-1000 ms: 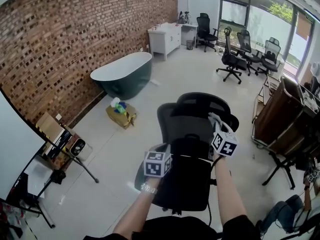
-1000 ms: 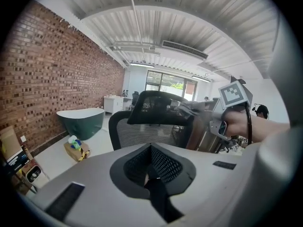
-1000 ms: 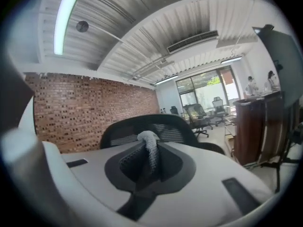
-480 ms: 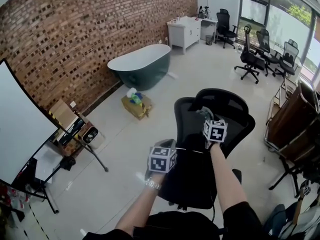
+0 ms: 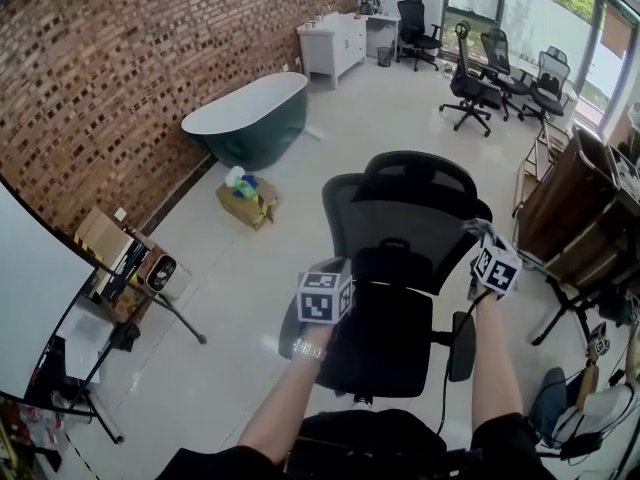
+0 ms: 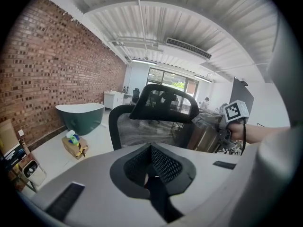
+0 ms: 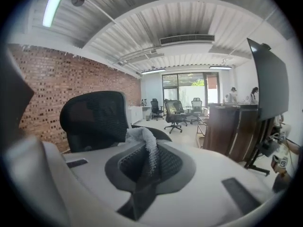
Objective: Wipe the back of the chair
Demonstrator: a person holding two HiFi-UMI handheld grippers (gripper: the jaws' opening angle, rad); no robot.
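A black mesh office chair [image 5: 400,230] stands in the middle of the head view, its back and headrest [image 5: 417,180] facing me. My right gripper [image 5: 483,244] is shut on a crumpled grey cloth [image 5: 476,229] at the right edge of the chair back. In the right gripper view the cloth [image 7: 142,140] sticks up from the closed jaws, and the headrest [image 7: 94,119] is to the left. My left gripper [image 5: 334,270] is shut with nothing in it, at the left side of the seat. In the left gripper view the chair back [image 6: 142,129] rises ahead.
A green bathtub [image 5: 245,123] stands by the brick wall, with a cardboard box [image 5: 245,198] near it. A white cabinet [image 5: 335,43] and several office chairs [image 5: 475,90] are at the back. A brown stand [image 5: 565,213] is close on the right, a tripod [image 5: 150,313] on the left.
My right gripper carried the cloth from the middle of the chair back out to its right edge. The left gripper stayed by the seat's left side.
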